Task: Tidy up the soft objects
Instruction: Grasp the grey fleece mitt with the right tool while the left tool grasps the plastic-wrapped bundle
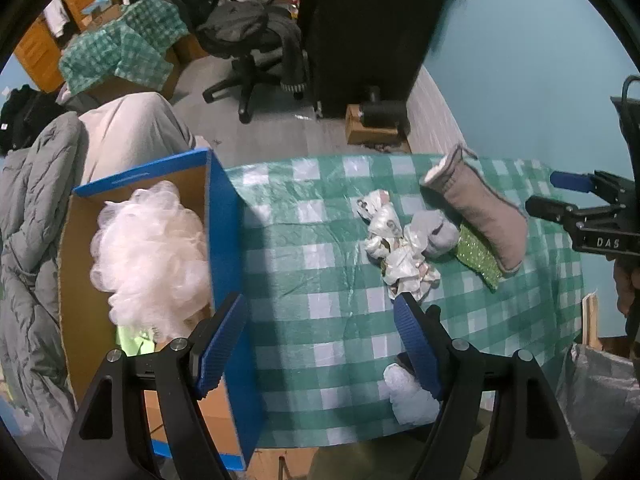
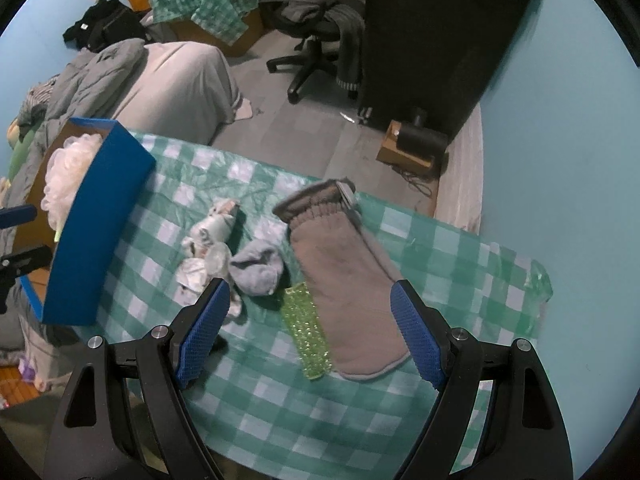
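A blue cardboard box at the table's left end holds a white mesh puff. My left gripper hangs open over the box's right wall and the checked cloth, with nothing between its fingers; a white soft lump lies by its right finger. In mid-table lie a crumpled white patterned cloth, a pale blue sock, a green beaded piece and a grey mitt. My right gripper is open above the mitt and the green piece, holding nothing.
A green checked tablecloth covers the table, whose far edge drops to a grey floor. Beyond are a bed with a grey duvet, an office chair, a black cabinet and a brown box on the floor.
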Available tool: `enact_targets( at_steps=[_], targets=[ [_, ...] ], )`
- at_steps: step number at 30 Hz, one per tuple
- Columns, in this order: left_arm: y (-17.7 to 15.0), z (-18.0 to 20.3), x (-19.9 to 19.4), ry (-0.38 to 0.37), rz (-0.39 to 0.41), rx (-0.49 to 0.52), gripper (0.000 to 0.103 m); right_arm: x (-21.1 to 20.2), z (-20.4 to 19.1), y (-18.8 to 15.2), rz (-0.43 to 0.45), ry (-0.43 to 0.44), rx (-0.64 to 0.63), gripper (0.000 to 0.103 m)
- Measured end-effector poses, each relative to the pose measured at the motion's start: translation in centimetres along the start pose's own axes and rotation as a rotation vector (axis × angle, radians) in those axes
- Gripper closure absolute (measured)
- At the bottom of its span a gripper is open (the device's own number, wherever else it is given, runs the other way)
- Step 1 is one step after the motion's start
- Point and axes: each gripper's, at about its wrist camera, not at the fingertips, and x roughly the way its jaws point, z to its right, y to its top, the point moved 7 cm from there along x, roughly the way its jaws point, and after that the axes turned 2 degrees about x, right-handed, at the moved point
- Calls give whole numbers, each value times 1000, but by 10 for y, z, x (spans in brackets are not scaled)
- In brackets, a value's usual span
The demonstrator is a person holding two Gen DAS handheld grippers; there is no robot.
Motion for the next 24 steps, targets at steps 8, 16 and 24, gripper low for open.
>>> enact_targets(
  at_steps=[8,16,24],
  targets=[
    [4,19,31,-7,-40,23,26,31,11,-2,-44,32,-52,20],
    [10,29,63,-47,-77,-13,22,68,24,-4,-117,-5,-124,20],
    [13,39,90,-85,-106,-72,22,98,32,-7,-180,-18,-183,20]
  ],
)
